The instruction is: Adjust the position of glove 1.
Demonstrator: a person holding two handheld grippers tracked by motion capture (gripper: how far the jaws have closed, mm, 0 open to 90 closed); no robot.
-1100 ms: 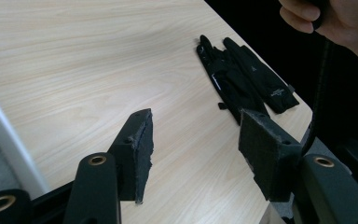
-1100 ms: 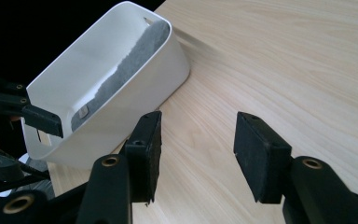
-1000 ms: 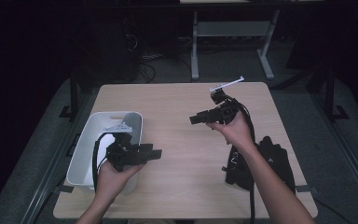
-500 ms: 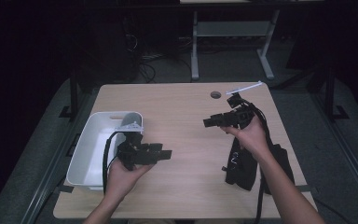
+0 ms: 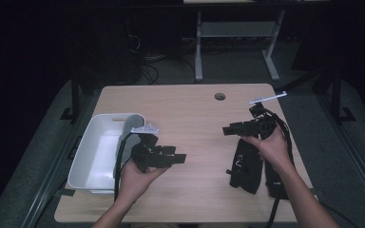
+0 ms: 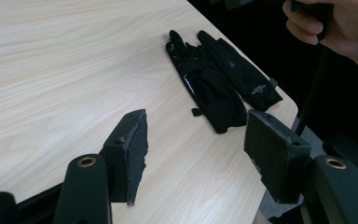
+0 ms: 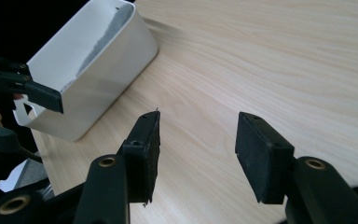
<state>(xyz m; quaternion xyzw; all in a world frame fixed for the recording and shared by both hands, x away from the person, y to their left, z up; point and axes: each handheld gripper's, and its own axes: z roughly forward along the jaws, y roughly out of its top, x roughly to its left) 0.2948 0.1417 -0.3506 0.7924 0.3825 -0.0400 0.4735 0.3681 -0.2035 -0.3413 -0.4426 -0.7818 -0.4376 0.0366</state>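
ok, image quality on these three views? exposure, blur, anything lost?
High view: dim, the surroundings nearly black, the table evenly lit, the black gloves losing detail. Left gripper view: bright, wood grain crisp, sheen on one glove. Right gripper view: sharp jaws, the white bin well exposed, the corner behind it black.

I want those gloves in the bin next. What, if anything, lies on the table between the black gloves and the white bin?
Nothing visible on the table: bare wood runs from the black gloves to the white bin. The left gripper, open, hangs above that stretch.
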